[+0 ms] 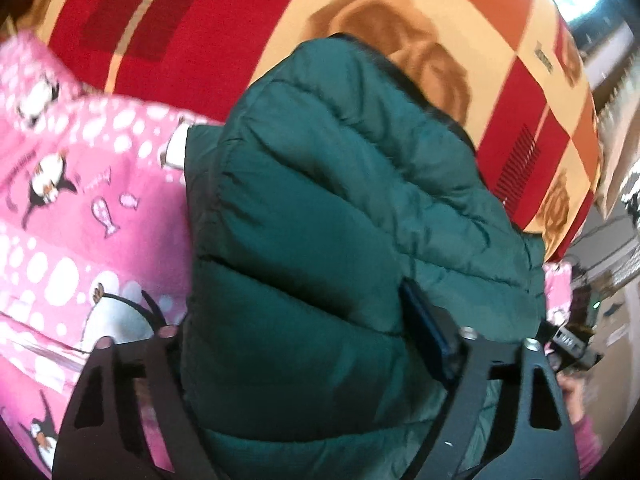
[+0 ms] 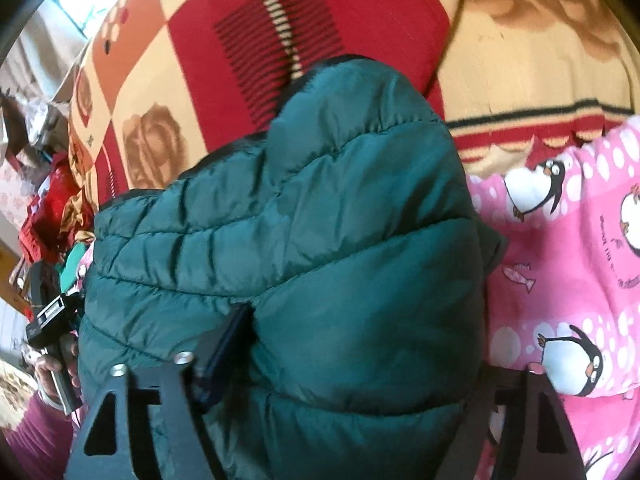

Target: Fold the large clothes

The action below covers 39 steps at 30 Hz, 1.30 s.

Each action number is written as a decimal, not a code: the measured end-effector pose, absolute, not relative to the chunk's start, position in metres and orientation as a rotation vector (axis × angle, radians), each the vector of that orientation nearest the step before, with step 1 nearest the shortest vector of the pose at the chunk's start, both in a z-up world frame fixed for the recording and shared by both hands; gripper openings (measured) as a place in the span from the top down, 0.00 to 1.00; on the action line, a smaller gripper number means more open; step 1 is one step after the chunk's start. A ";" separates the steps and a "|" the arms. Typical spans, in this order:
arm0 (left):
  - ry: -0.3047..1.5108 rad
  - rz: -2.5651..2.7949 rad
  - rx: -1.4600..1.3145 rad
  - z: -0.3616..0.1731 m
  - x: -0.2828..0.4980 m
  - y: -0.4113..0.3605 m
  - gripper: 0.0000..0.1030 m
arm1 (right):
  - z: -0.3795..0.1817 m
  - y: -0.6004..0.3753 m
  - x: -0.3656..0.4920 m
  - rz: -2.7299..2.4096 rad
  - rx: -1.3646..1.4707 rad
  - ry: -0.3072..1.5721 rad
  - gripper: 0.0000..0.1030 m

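Note:
A dark green quilted puffer jacket (image 1: 332,220) fills the middle of the left wrist view, bunched into a thick bundle between the two black fingers of my left gripper (image 1: 304,332). The jaws are closed against the bundle on both sides. The same jacket (image 2: 320,240) fills the right wrist view, pressed between the fingers of my right gripper (image 2: 352,344), which grips it too. The other gripper (image 2: 52,320) and the hand holding it show at the left edge of the right wrist view. The jacket hangs over the bed.
A pink penguin-print blanket (image 1: 60,208) lies under and beside the jacket, and also shows in the right wrist view (image 2: 568,264). A red and cream patterned bedspread (image 1: 224,32) lies beyond. Cluttered red and coloured items (image 2: 52,216) sit at the bed's edge.

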<state>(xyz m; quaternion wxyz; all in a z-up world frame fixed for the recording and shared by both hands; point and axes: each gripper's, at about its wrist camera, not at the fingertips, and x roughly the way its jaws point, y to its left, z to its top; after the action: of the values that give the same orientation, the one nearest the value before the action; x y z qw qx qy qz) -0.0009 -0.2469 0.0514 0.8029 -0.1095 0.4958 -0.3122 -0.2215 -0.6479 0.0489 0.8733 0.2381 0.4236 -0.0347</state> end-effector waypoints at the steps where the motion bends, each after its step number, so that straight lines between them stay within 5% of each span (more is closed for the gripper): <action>1: 1.044 -0.665 -0.217 0.055 -0.005 -0.249 0.30 | 0.051 -0.644 -0.221 -0.073 0.484 0.883 0.37; 7: 0.971 -0.645 -0.136 0.077 -0.023 -0.256 0.52 | 0.068 -0.631 -0.229 -0.101 0.437 0.857 0.55; 13: 0.961 -0.655 -0.135 0.095 -0.033 -0.248 0.60 | 0.089 -0.620 -0.241 -0.115 0.412 0.829 0.67; 39: 1.053 -0.690 -0.183 0.128 -0.131 -0.147 0.63 | 0.119 -0.542 -0.346 -0.003 0.492 0.843 0.69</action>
<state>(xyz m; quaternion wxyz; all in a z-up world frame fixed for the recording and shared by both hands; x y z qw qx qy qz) -0.1312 -0.1474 0.1278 0.8043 -0.0856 0.4918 -0.3222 -0.3459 -0.5425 0.1192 0.8833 0.2365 0.4048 -0.0016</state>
